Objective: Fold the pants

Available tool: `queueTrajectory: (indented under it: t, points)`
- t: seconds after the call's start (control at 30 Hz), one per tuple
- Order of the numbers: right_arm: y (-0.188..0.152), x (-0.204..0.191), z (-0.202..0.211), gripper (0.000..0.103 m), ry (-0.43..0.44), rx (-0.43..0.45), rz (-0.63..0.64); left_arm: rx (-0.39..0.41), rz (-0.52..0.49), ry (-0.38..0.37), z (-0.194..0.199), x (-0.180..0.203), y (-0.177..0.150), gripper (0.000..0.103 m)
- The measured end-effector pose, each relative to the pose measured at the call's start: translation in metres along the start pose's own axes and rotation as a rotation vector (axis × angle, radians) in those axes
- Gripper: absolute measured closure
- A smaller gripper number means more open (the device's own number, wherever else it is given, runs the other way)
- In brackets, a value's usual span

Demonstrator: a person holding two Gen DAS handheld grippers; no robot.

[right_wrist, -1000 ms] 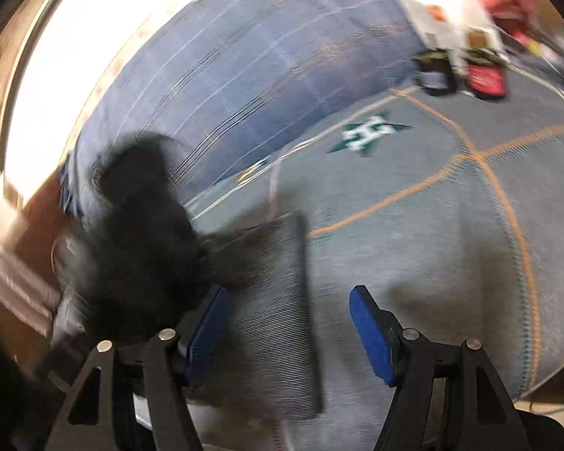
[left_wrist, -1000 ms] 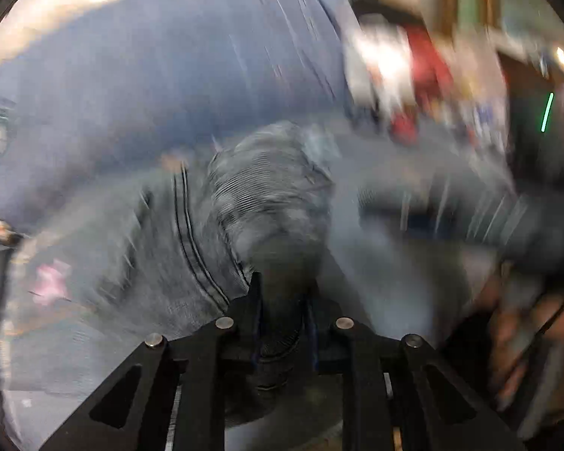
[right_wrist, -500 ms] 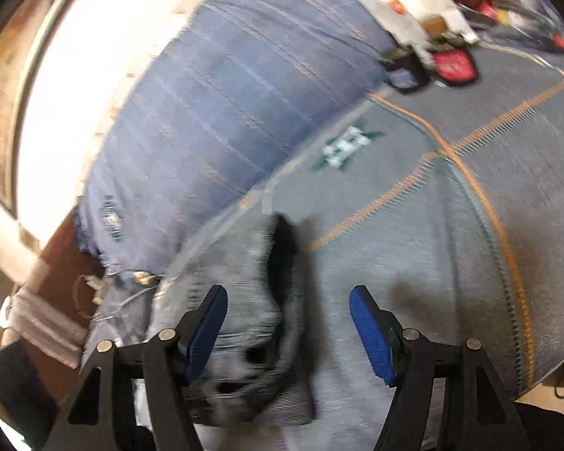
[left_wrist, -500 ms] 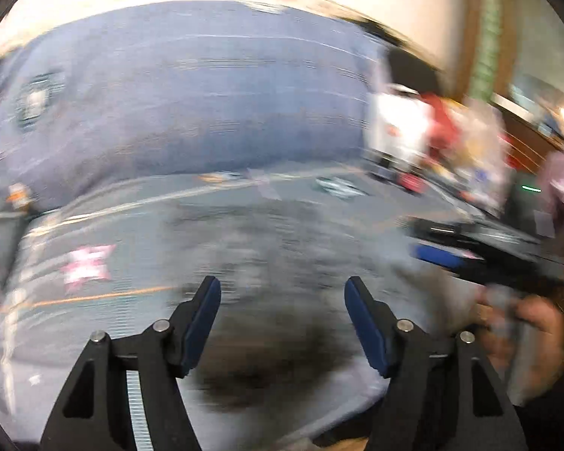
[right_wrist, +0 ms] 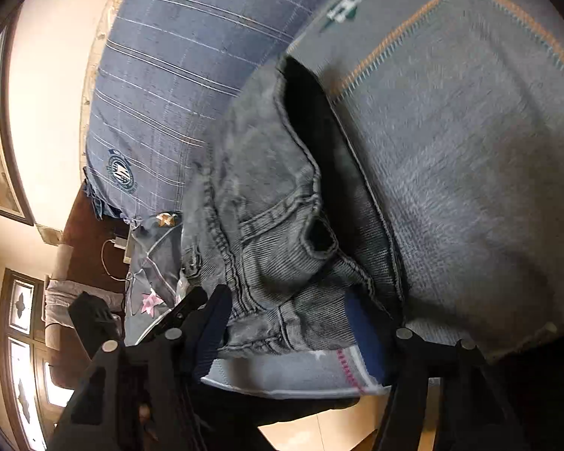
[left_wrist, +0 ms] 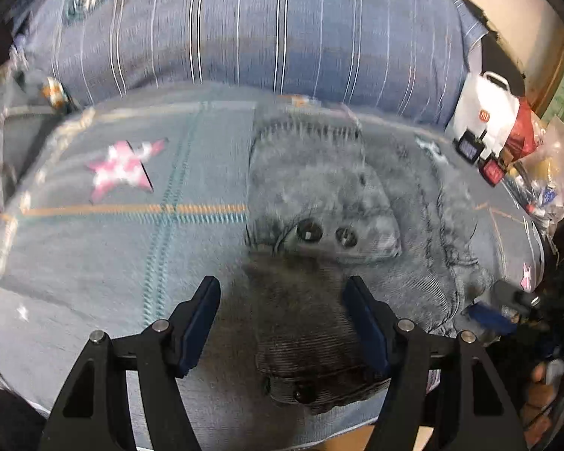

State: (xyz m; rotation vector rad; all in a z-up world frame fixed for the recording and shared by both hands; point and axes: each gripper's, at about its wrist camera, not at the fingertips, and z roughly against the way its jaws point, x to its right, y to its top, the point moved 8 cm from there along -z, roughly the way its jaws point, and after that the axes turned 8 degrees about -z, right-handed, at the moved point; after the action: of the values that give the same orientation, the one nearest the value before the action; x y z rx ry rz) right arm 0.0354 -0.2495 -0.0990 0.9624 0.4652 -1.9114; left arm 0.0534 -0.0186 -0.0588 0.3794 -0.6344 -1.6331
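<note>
Grey denim pants [left_wrist: 319,203] lie in a folded bundle on the grey bedspread [left_wrist: 131,225], waistband and buttons near the bed's front edge. My left gripper [left_wrist: 284,323] is open, its blue pads either side of the dark waistband end, just above it. In the right wrist view the pants [right_wrist: 267,218] lie crumpled with a dark opening showing. My right gripper [right_wrist: 289,330] is open, its pads straddling the near edge of the denim at the bed's edge; I cannot tell if they touch it.
A blue striped pillow [left_wrist: 244,26] lies along the back of the bed. A white bag [left_wrist: 485,109], a red bag and clutter sit at the far right. The right gripper and hand [left_wrist: 507,315] show at the right. Floor lies below the bed edge [right_wrist: 319,436].
My left gripper let go of the pants and opened; the bundle now lies on the bed. My right gripper, open throughout, moved in over the near edge of the pants.
</note>
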Motion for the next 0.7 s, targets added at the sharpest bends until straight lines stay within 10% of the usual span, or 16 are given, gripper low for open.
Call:
queueTrajectory:
  t: [0.7]
  points:
    - [0.018,0.010,-0.003,0.039,0.002,0.038,-0.212,-0.044,0.052,-0.006,-0.023,-0.004,-0.019,0.025]
